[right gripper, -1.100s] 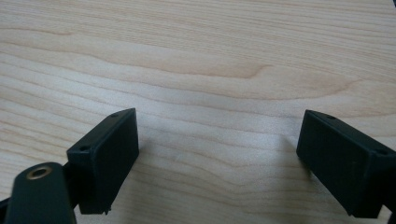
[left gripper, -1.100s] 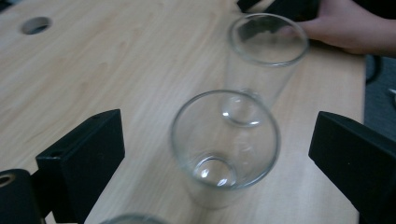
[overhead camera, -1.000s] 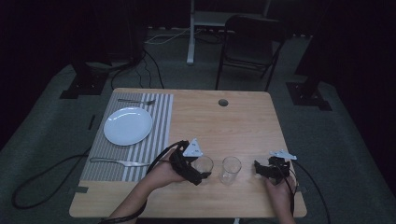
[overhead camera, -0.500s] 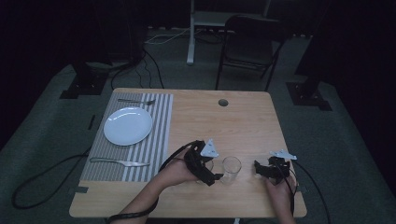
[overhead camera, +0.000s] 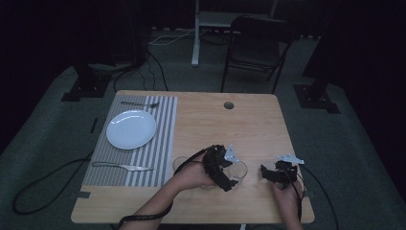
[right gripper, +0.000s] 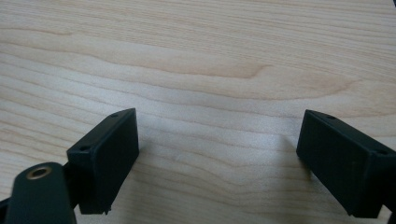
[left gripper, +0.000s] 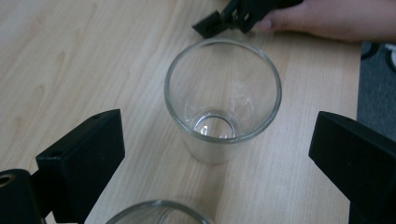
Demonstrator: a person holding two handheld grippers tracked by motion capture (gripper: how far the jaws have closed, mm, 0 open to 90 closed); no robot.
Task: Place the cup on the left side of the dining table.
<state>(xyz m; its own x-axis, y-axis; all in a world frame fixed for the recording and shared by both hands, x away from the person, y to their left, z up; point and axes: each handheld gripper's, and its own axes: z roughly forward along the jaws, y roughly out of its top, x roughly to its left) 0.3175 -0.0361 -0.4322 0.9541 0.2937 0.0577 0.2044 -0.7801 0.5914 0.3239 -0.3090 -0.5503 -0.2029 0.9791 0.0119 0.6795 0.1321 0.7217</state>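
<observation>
A clear empty glass (left gripper: 223, 98) stands upright on the wooden table (overhead camera: 225, 124). My left gripper (left gripper: 217, 128) is open, one jaw on each side of the glass and neither touching it. From above, the left gripper (overhead camera: 232, 173) sits against this glass (overhead camera: 239, 169) near the table's front edge. A second glass rim (left gripper: 156, 212) shows just below it. My right gripper (right gripper: 217, 135) is open over bare wood, holding nothing. In the high view the right gripper (overhead camera: 269, 173) rests just right of the glass.
A striped placemat (overhead camera: 163, 143) at the left carries a white plate (overhead camera: 131, 129), a fork (overhead camera: 139, 103) behind it and a knife (overhead camera: 122, 166) in front. Another glass (overhead camera: 181, 163) stands at the mat's right edge. A round hole (overhead camera: 229, 105) is at the table's back.
My left gripper has moved right, from beside the nearer glass to around the glass next to the right gripper. The right gripper has stayed still.
</observation>
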